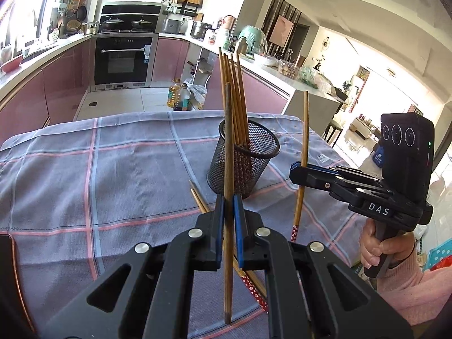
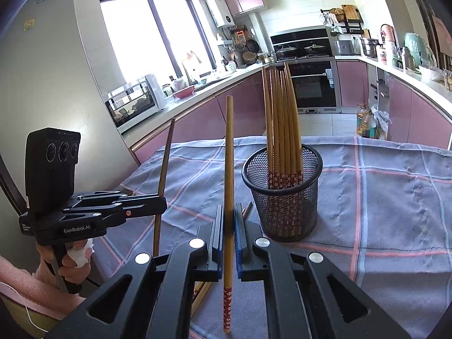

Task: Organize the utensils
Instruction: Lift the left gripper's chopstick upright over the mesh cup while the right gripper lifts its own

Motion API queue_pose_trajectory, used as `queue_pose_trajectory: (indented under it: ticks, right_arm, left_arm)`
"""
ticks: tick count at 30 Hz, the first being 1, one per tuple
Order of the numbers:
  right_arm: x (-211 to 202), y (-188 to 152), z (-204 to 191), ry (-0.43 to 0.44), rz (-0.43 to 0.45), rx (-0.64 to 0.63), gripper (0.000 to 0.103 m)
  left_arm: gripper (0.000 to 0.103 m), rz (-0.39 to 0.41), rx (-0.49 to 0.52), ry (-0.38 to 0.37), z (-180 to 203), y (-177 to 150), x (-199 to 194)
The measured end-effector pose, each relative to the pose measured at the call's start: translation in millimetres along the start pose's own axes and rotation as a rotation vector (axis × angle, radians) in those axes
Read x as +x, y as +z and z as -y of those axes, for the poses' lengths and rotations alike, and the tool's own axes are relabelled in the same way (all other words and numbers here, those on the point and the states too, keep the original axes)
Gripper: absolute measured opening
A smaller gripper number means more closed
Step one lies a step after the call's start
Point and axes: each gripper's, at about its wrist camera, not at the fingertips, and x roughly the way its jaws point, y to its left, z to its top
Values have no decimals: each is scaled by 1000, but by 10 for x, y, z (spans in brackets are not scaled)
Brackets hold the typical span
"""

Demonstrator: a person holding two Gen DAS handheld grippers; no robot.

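The left gripper (image 1: pixel 228 212) is clamped on a dark brown chopstick (image 1: pixel 228 169) held upright, and the right gripper (image 2: pixel 229 226) pinches a lighter chopstick (image 2: pixel 228 183) (red flowered end down). The mesh cup (image 2: pixel 285 197), at one o'clock from the right gripper, holds more chopsticks (image 2: pixel 281 130); others lie on the checked cloth (image 1: pixel 113 175).

black mesh cup (image 2: pixel 284 197); brown chopsticks (image 2: pixel 282 124), red floral ends; grey-pink checked cloth (image 2: pixel 395 197).

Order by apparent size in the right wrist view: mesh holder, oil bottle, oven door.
1. Mesh holder, largest, though nearness inflates it.
2. Oven door.
3. Oil bottle, smallest.
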Motion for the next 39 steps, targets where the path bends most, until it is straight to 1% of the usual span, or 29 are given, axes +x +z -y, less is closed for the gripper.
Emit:
queue_pose_trajectory:
  ticks: [27, 39]
  right_arm:
    - [-182, 239, 47, -19, 83, -23, 6]
    - [-294, 370, 53, -42, 125, -49, 6]
  left_arm:
    - [8, 80, 6, -57, 70, 212, -264]
    - [8, 106, 24, -67, 150, 380, -210]
